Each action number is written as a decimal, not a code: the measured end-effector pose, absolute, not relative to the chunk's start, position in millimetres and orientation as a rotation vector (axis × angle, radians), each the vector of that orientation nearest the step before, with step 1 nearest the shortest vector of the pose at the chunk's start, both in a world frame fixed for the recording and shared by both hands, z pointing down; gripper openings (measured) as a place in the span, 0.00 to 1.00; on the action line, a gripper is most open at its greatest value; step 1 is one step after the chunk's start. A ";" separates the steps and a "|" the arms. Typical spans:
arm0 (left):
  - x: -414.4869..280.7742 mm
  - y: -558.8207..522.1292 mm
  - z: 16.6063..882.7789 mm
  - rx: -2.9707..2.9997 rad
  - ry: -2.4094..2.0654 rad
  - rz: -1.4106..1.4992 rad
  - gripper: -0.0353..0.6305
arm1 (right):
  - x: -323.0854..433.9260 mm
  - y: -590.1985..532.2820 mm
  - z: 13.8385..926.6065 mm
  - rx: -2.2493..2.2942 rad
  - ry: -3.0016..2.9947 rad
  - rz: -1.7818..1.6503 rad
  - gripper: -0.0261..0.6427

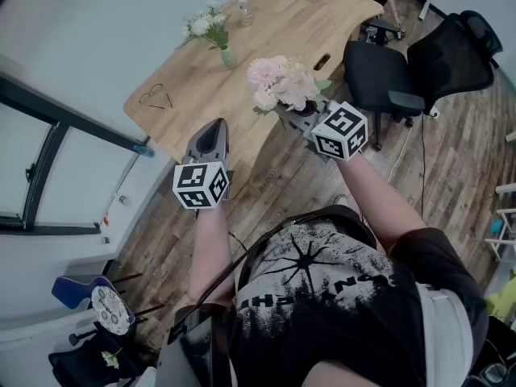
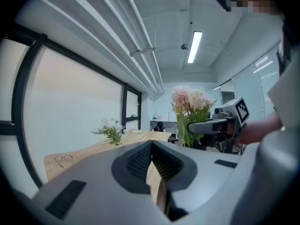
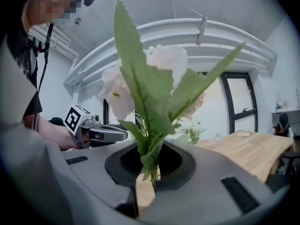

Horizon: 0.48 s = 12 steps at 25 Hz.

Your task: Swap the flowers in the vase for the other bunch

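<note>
A bunch of pale pink flowers (image 1: 282, 82) with green leaves is held upright in my right gripper (image 1: 292, 116), whose jaws are shut on the stems (image 3: 151, 165). The blooms (image 3: 154, 74) fill the right gripper view. My left gripper (image 1: 211, 135) is shut and empty, level, near the table's front edge; its jaws meet with nothing between them (image 2: 151, 162). On the wooden table (image 1: 266, 39) at the far left stands a small green vase (image 1: 228, 57) holding white flowers (image 1: 205, 25). The left gripper view shows the white flowers (image 2: 110, 130) far off and the pink bunch (image 2: 191, 108) to the right.
A pair of glasses (image 1: 155, 97) lies on the table's left corner. A small clear bottle (image 1: 245, 12) stands at the back. A black office chair (image 1: 403, 71) sits right of the table. A window wall (image 1: 48, 160) runs along the left.
</note>
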State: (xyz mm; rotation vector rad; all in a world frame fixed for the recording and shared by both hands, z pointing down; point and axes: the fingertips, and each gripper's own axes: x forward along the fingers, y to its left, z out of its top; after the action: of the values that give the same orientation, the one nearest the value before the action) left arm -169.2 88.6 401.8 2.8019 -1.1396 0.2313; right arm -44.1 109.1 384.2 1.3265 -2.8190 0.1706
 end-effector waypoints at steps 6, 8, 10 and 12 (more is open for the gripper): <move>-168.5 88.8 404.1 2.804 -1.131 0.229 0.07 | -45.2 109.8 385.9 1.334 -2.821 0.177 0.10; -169.5 88.8 404.1 2.805 -1.128 0.228 0.07 | -46.0 110.1 385.9 1.338 -2.827 0.192 0.11; -170.8 87.8 404.9 2.801 -1.126 0.227 0.07 | -46.6 109.6 385.4 1.341 -2.830 0.204 0.11; -171.5 87.6 406.8 2.796 -1.122 0.225 0.07 | -46.8 110.2 385.4 1.343 -2.827 0.207 0.11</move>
State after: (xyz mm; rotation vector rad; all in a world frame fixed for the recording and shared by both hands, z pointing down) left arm -171.5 87.6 406.8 2.7962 -1.1221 0.2252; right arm -46.8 110.2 385.4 1.3431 -2.8266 0.2068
